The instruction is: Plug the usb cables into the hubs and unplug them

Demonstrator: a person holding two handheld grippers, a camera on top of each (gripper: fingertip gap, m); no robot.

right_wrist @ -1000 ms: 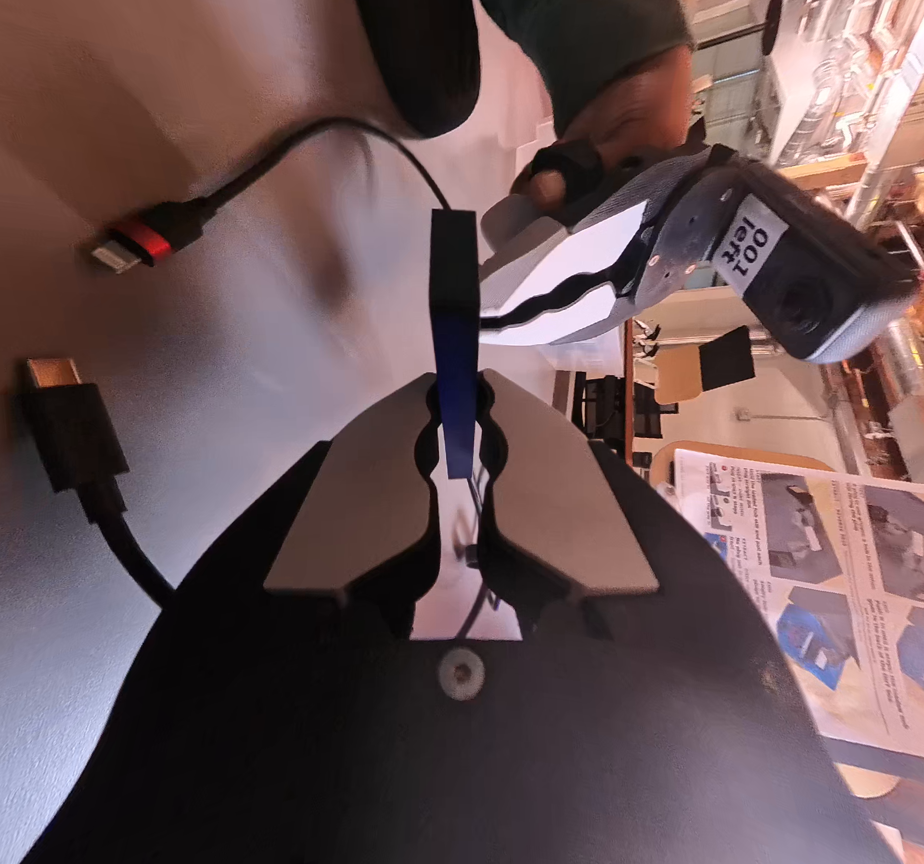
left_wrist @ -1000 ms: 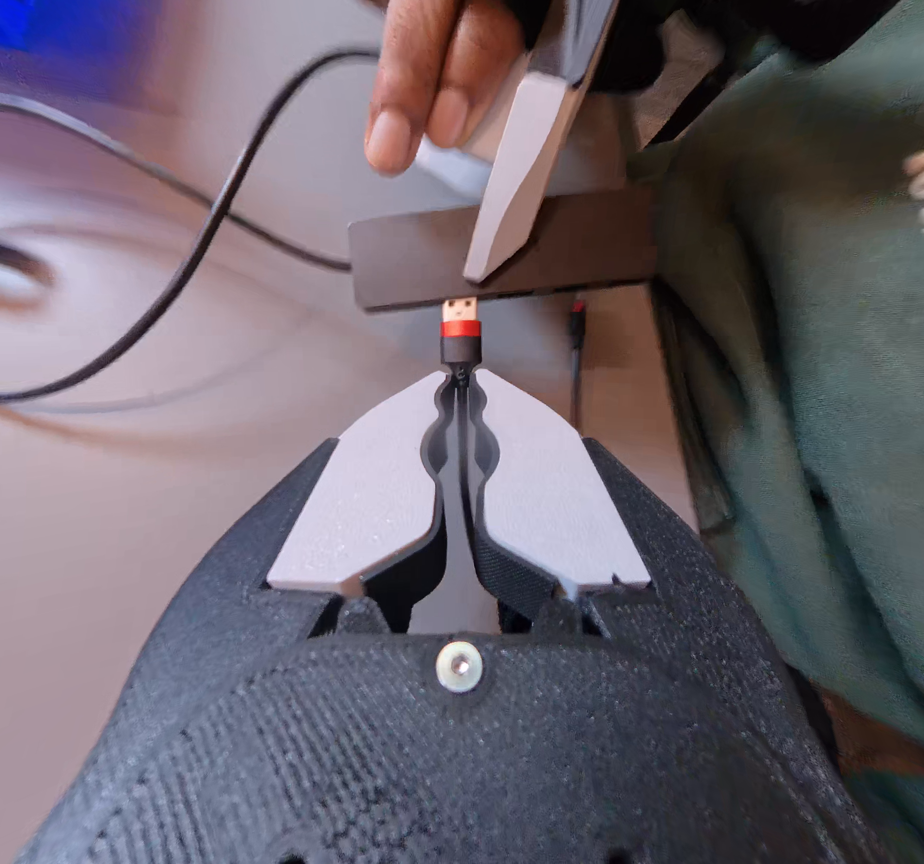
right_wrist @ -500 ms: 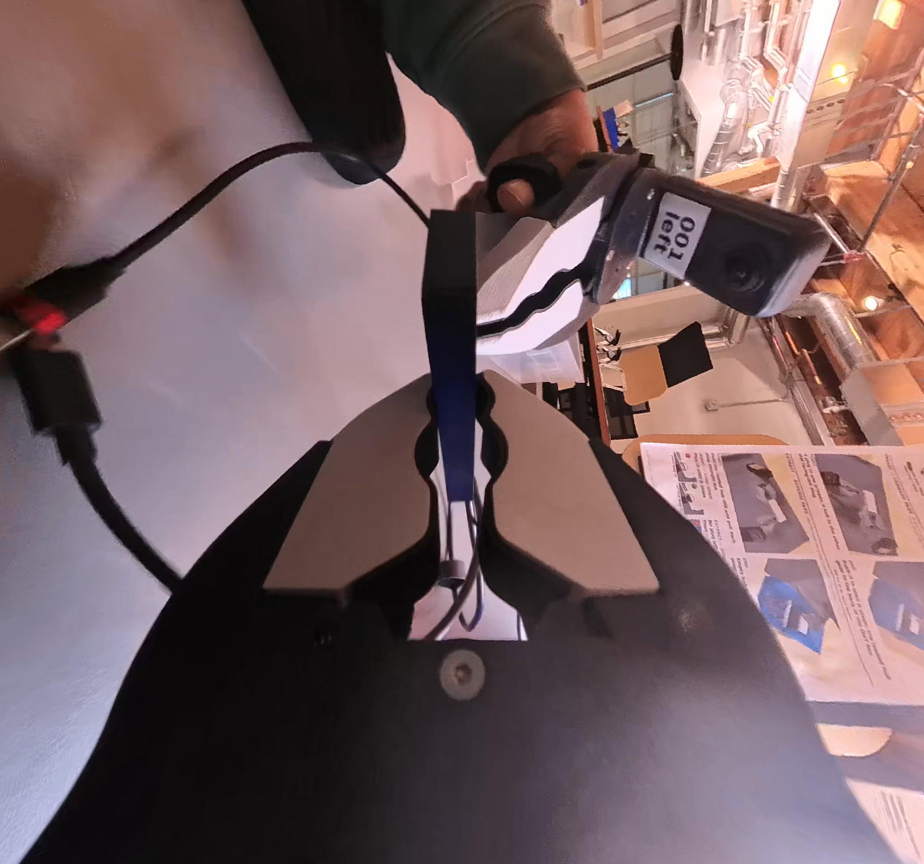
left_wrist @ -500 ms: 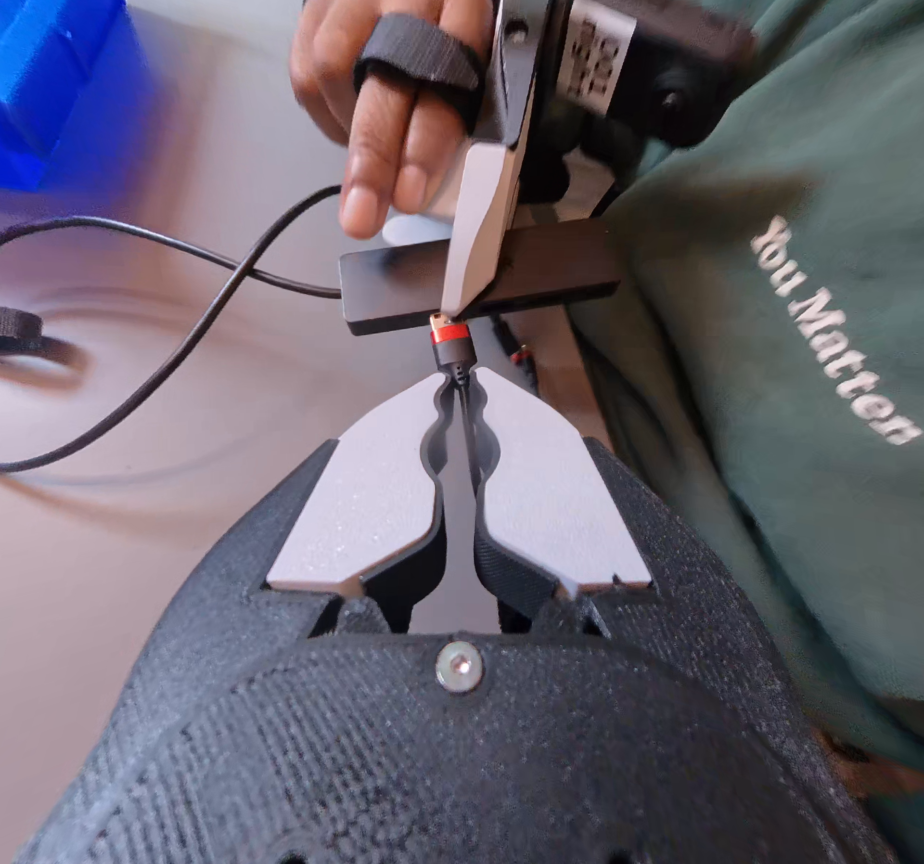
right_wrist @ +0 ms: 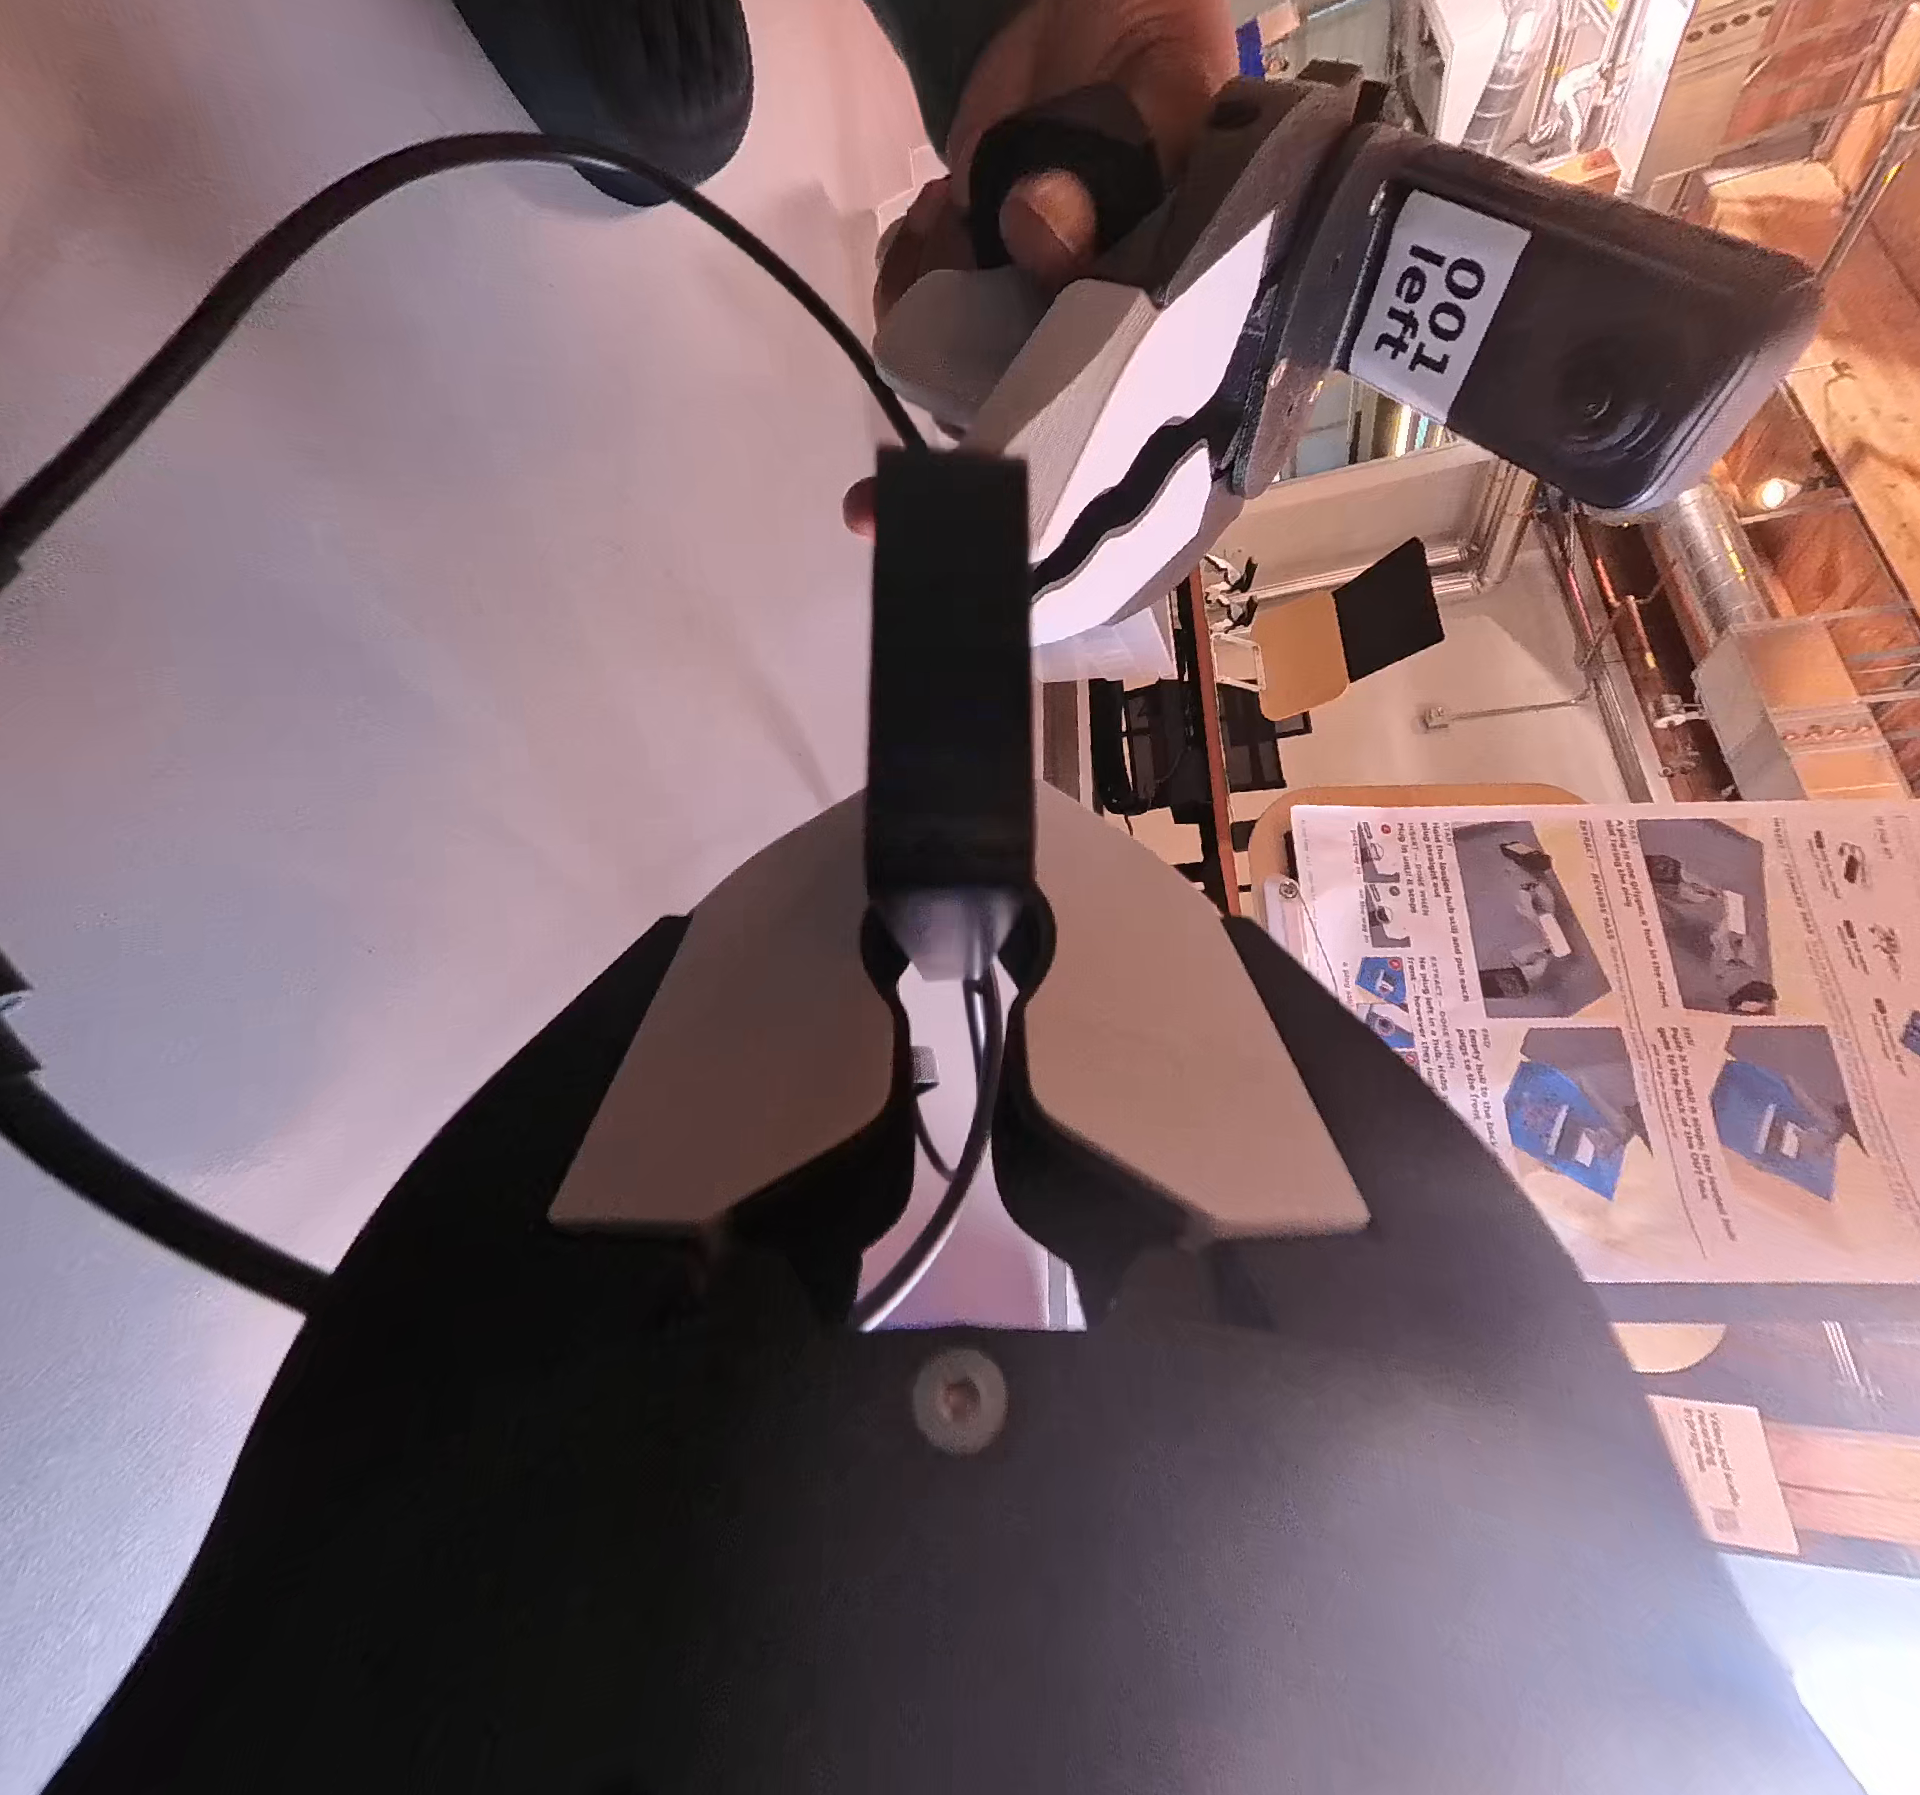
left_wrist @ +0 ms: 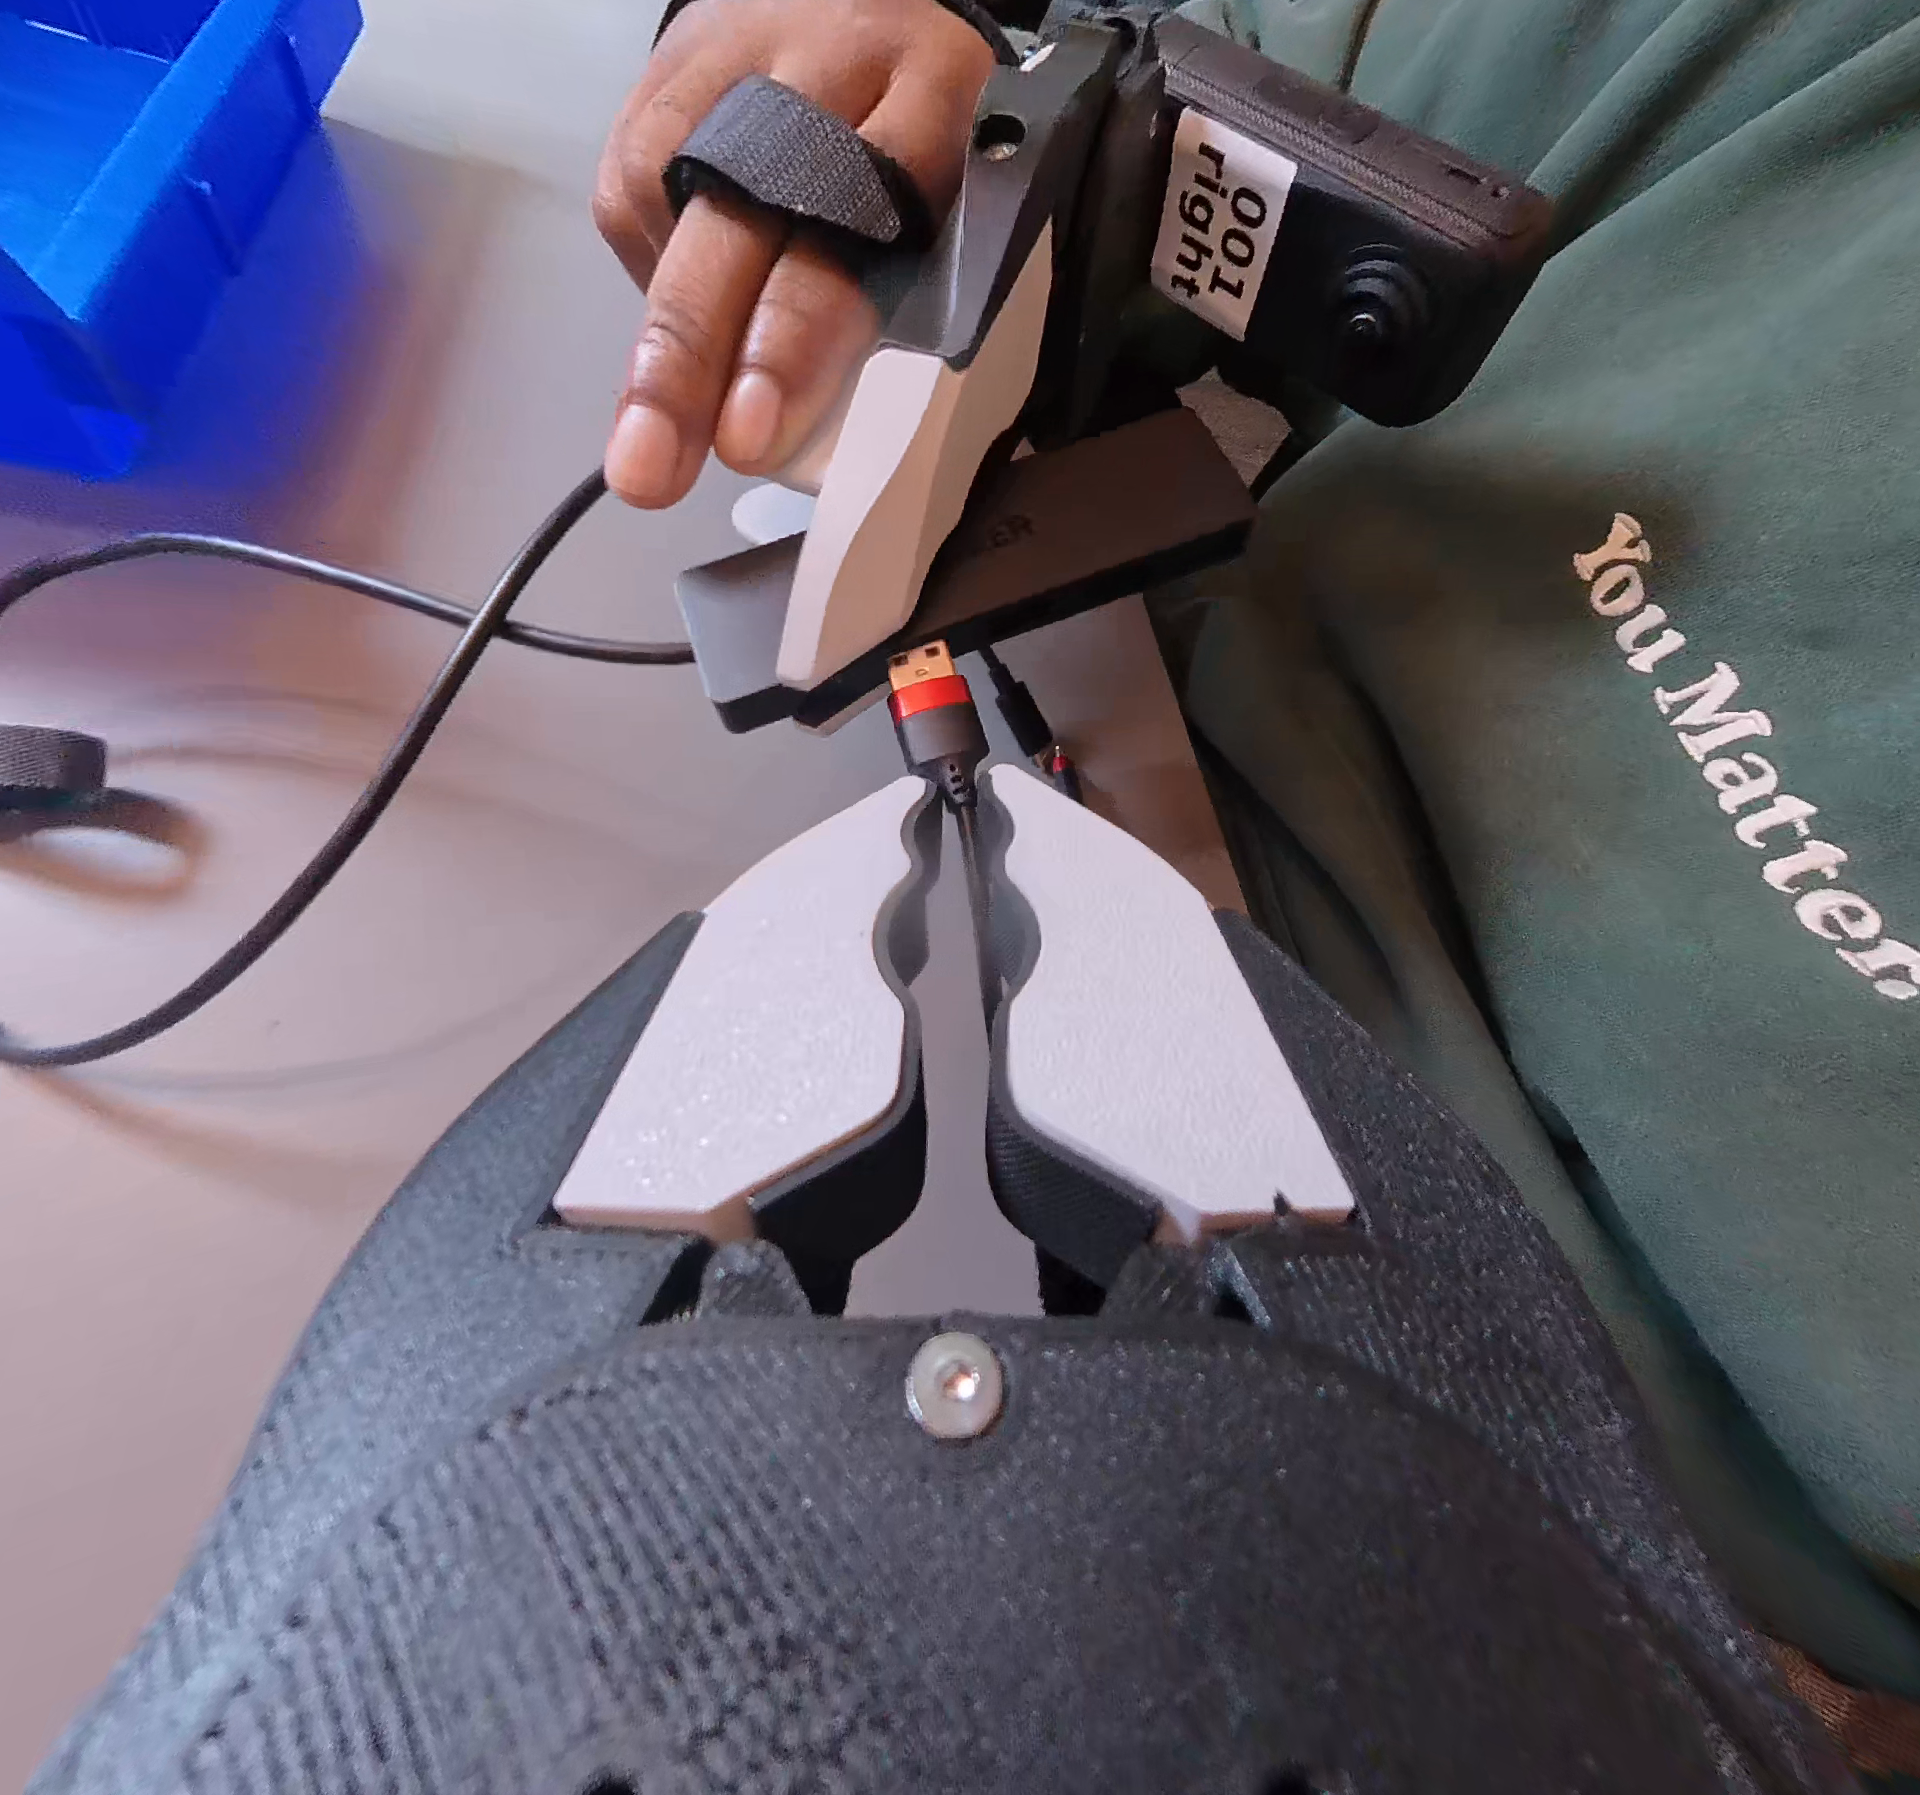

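Left wrist view — plug point(left_wrist: 928, 696) at hub point(left_wrist: 1101, 540) edge.

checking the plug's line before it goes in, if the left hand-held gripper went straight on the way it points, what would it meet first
Most likely the flat black rectangular USB hub: the red-and-black USB plug that the left hand-held gripper pinches by its cable already sits at the hub's near edge. The light grey finger of the right hand-held gripper is close beside; depth is unclear.

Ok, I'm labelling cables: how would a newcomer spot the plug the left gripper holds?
Find the black hub clamped in the right gripper. Just below its edge, the plug sticks out of the left gripper. It alone shows a red band behind a gold metal tip.
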